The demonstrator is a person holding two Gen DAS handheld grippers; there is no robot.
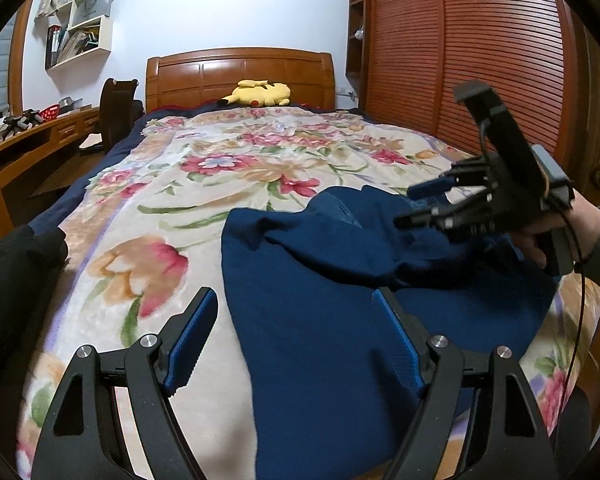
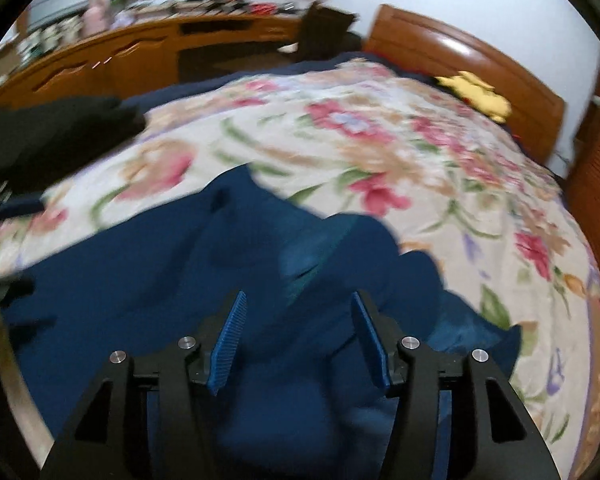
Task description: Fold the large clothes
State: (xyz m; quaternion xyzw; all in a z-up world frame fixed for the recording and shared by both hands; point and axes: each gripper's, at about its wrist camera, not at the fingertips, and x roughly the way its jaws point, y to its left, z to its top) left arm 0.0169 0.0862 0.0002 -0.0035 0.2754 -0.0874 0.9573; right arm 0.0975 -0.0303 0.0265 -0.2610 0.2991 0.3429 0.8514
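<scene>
Left gripper (image 1: 294,320) jaws spread wide, empty, poised over the near left edge of the navy garment (image 1: 320,280). Right gripper (image 2: 300,334) also parted, nothing between its pads, above rumpled navy cloth. Garment lies crumpled at the foot of the floral bedspread (image 1: 220,168). Yellow plush toy (image 1: 260,93) by headboard; black clothing (image 1: 16,272) at left.

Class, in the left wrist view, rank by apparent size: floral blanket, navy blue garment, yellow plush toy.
1. Floral blanket
2. Navy blue garment, though nearness to the camera enlarges it
3. Yellow plush toy, far away and smallest
</scene>
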